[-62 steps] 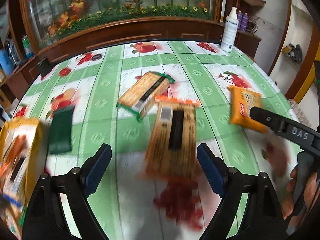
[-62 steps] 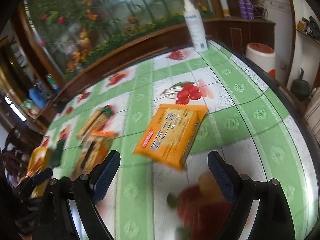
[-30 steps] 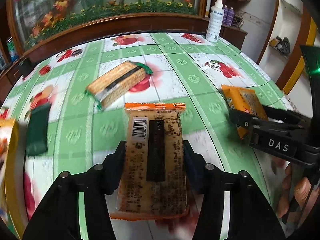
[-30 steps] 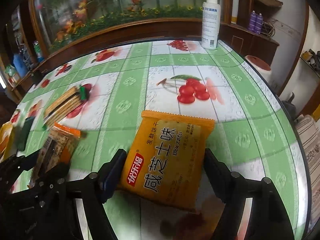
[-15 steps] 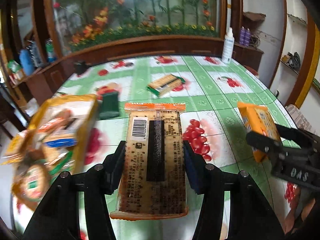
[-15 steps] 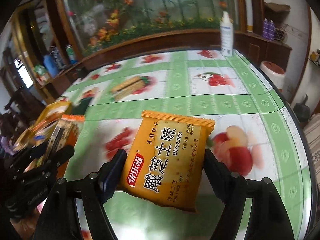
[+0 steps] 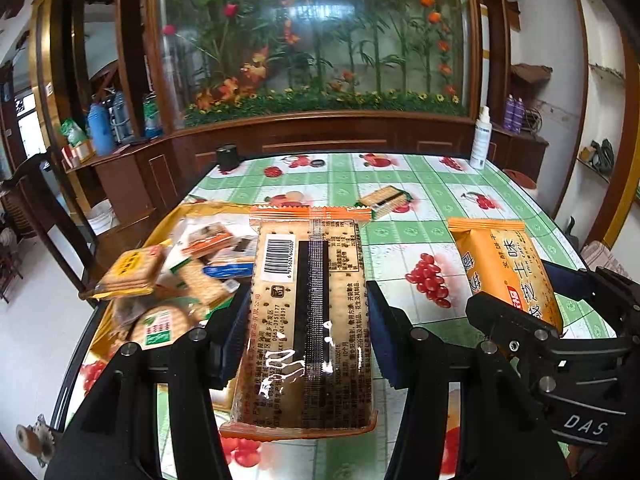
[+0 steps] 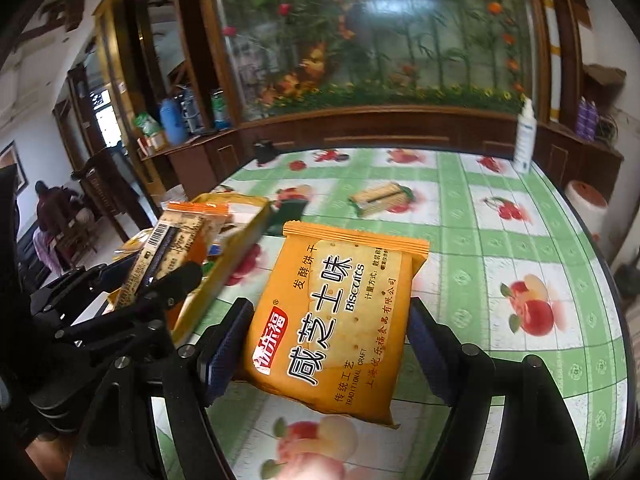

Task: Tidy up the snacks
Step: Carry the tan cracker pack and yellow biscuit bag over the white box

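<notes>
Meanwhile both claws are gripping packets: left gripper [image 7: 306, 332] pinching a clear-wrapped cracker pack [image 7: 310, 320], right gripper [image 8: 330, 344] an orange biscuit packet [image 8: 336, 320]; the yellow snack-filled bag [image 7: 160, 280] is waiting left of both, one green-ended cracker pack [image 7: 384, 200] lying beyond.

Snack box [image 7: 100, 320] at table's [image 7: 400, 236] left edge – cracker pack [image 7: 384, 199] mid-table, spray bottle [image 7: 480, 144] far right corner.
</notes>
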Demonstrator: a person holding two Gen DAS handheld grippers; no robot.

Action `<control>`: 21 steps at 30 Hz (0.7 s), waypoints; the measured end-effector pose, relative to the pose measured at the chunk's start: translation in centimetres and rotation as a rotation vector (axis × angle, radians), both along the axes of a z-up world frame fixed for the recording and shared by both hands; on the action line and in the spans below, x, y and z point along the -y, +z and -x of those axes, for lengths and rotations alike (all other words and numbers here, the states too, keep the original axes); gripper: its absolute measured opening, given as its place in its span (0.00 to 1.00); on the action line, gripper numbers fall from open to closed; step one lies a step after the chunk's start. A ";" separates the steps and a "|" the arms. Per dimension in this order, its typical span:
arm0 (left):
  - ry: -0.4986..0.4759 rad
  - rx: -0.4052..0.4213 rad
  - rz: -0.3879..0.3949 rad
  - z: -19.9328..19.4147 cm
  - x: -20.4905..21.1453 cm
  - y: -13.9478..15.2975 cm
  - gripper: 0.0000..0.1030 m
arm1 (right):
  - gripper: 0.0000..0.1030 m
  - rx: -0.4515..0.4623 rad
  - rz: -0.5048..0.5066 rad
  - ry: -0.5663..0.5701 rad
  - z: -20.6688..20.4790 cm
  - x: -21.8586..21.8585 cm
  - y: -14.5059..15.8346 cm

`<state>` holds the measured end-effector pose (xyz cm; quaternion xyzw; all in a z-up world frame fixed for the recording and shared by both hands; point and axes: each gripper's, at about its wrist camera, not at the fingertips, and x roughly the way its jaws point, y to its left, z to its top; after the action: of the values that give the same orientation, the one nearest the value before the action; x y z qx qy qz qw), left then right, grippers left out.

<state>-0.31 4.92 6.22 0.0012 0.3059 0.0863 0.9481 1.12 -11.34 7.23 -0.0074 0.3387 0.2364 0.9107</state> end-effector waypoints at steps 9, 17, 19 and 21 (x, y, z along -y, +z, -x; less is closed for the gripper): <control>0.048 0.016 0.019 1.2 -2.5 -0.1 0.51 | 0.76 0.028 0.025 0.049 1.3 -2.9 0.8; 0.078 0.025 0.025 2.1 -4.3 -0.1 0.51 | 0.76 0.035 0.037 0.071 1.5 -4.3 0.8; 0.084 0.026 0.025 2.3 -4.6 -0.2 0.51 | 0.76 0.036 0.042 0.076 1.5 -4.7 0.8; 0.089 0.027 0.029 2.4 -5.0 -0.3 0.51 | 0.76 0.037 0.043 0.081 1.5 -4.9 0.9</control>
<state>-2.75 9.90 5.96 -0.0273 0.2943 0.1239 0.9473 -0.36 -6.40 8.08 -0.0449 0.3261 0.2656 0.9062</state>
